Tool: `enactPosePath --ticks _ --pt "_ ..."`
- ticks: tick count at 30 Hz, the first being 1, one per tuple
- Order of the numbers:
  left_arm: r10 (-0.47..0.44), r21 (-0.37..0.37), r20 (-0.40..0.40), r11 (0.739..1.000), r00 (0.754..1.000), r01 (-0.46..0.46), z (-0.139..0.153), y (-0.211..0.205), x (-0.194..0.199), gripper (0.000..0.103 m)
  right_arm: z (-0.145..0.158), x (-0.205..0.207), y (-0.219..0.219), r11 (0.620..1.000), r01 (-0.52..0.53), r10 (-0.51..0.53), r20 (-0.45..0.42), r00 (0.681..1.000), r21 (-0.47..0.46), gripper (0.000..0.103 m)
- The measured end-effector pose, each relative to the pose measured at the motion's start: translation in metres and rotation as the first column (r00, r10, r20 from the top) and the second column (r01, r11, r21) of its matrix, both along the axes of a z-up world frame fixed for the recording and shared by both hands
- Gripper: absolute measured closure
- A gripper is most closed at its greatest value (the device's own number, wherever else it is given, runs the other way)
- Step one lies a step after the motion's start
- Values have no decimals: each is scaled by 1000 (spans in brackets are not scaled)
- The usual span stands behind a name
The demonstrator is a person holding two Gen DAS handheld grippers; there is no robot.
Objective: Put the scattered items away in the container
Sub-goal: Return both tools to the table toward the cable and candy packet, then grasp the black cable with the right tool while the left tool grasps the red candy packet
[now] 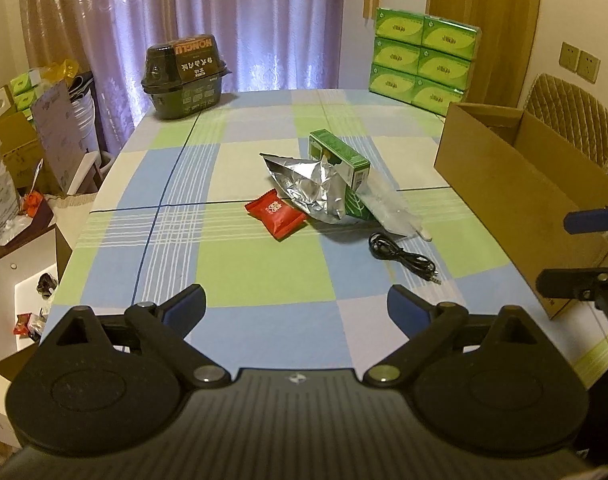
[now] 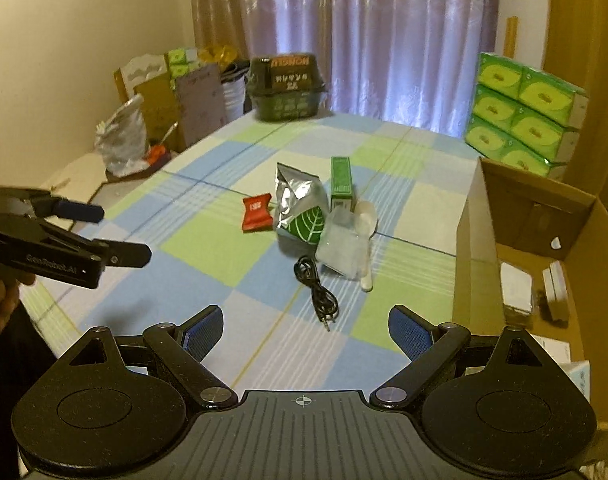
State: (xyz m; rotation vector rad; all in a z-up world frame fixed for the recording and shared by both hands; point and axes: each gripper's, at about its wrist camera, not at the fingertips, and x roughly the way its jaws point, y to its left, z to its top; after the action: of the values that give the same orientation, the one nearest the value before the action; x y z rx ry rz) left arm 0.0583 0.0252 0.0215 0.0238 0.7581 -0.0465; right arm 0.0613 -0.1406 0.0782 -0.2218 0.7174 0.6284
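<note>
Right wrist view alone shows white items [image 2: 516, 288] inside the cardboard box [image 2: 470, 240]; both tools gape empty.

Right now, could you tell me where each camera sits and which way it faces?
Left wrist: on the left gripper, open over the near table edge, facing the curtain; the right gripper shows at right.
Right wrist: on the right gripper, open beside the cardboard box; the left gripper shows at left.
Shared: red packet, black cable.

Lilac curtains [image 1: 223, 20] backlit, cream walls [image 2: 83, 20]; wooden door [image 1: 484, 20], checked tablecloth [image 1: 263, 272]
</note>
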Motion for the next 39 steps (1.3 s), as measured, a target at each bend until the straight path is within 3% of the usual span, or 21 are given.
enactPosePath --ticks 10,19,22,26,29,36,38,39 --pt "-4 19 -58 1000 998 5 -23 12 27 6 -33 30 27 994 -72 68 -46 997 -84 9" --pt "-11 14 -93 1000 996 13 -42 17 55 5 -56 63 39 993 -53 44 -86 995 -105 9" --pt "-16 10 -102 1000 995 17 -48 20 63 5 -62 72 44 991 -70 59 -102 993 -113 33" --pt "-20 4 -113 1000 993 21 -54 23 75 6 -71 85 50 988 -87 73 -107 992 -128 34" --pt "-32 1 -115 999 993 33 -57 24 83 7 -79 95 55 984 -108 91 -121 988 -144 54" --pt "-70 1 -115 997 991 71 -67 20 103 8 -96 117 65 974 -133 109 -133 985 -182 55" --pt "-80 0 -115 997 990 80 -70 20 109 8 -101 123 68 972 -140 114 -144 983 -191 68" --pt "-83 -1 -116 997 990 83 -71 20 111 8 -104 125 69 970 -143 114 -148 982 -197 68"
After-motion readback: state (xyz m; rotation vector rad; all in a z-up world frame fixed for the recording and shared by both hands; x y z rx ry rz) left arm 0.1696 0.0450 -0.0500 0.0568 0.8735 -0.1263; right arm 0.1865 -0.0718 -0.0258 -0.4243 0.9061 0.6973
